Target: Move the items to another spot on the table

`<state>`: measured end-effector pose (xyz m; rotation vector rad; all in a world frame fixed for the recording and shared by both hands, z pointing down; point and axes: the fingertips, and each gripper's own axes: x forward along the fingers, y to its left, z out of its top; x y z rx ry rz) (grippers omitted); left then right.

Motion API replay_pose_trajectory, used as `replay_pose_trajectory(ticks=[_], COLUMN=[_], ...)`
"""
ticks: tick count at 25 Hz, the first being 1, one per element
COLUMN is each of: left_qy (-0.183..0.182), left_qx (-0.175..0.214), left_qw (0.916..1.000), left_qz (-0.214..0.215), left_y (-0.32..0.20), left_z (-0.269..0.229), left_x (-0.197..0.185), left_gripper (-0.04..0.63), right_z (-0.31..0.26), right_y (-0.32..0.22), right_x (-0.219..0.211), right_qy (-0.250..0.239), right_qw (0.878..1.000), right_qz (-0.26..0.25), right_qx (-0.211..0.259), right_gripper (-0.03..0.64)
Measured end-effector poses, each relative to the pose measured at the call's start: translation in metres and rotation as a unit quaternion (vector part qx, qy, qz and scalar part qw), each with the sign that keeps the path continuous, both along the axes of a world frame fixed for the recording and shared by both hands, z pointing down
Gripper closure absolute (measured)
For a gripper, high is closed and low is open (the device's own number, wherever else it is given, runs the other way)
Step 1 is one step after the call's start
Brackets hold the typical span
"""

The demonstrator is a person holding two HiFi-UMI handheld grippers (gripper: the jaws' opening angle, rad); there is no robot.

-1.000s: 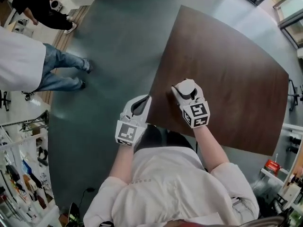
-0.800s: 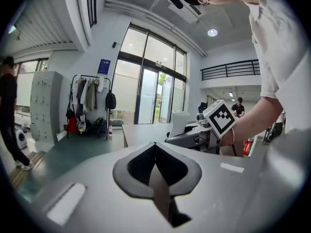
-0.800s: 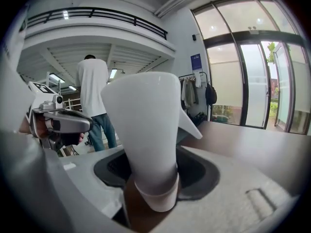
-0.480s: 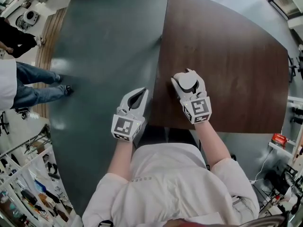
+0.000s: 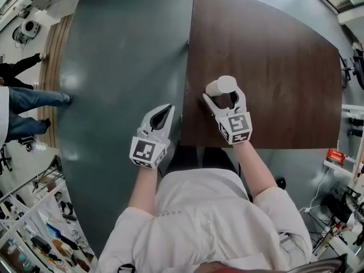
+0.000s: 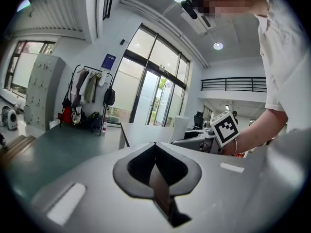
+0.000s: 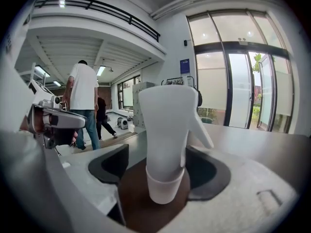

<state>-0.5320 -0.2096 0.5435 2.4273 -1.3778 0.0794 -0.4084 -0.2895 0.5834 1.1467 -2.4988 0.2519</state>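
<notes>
A white paper cup stack (image 5: 222, 86) stands upright on the dark brown table (image 5: 273, 67) near its front left corner. My right gripper (image 5: 224, 96) straddles it from the near side. Its jaws are opening, and in the right gripper view a gap shows on each side of the cup stack (image 7: 165, 130) between the dark pads (image 7: 109, 164). My left gripper (image 5: 165, 110) hangs just off the table's left edge over the grey floor. It is shut and holds nothing, and in the left gripper view (image 6: 155, 147) its tips meet.
The table's left edge (image 5: 186, 84) runs between the two grippers. A person's legs (image 5: 25, 104) stand on the floor far left. Shelves with tools (image 5: 34, 232) fill the lower left, and a red item (image 5: 334, 154) lies at the right. A coat rack (image 6: 85, 98) stands ahead of the left gripper.
The right gripper's jaws have spread away from the cup stack, which now shows farther out past the fingertips. The left gripper has stayed shut beside the table edge.
</notes>
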Motion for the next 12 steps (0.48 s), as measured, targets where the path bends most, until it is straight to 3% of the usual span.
replay_pose_trajectory(ticks=[5,8,10,11,12], left_qy=[-0.001,-0.002,-0.005,-0.007,-0.008], left_qx=[0.005,0.012,0.019,0.023,0.029], left_qw=[1.0000,0.9999,0.9998,0.9997,0.9995], left_qz=[0.005,0.000,0.003,0.005,0.006], left_y=[0.009,0.009,0.009,0.009,0.010], left_z=[-0.012,-0.021,-0.028,-0.033,-0.038], left_x=[0.010,0.015,0.025,0.030,0.035], left_gripper=[0.581,0.581,0.581,0.581,0.581], right_z=[0.004,0.006,0.002,-0.001,-0.006], right_y=[0.017,0.025,0.029,0.032,0.035], right_x=[0.013,0.021,0.031,0.036,0.042], right_qy=[0.006,0.040,0.037,0.027,0.017], right_qw=[0.999,0.998,0.998,0.998,0.998], right_qz=[0.009,0.013,0.028,0.037,0.045], right_qx=[-0.036,-0.036,-0.043,-0.048,-0.048], right_gripper=[0.272,0.272,0.275,0.290,0.360])
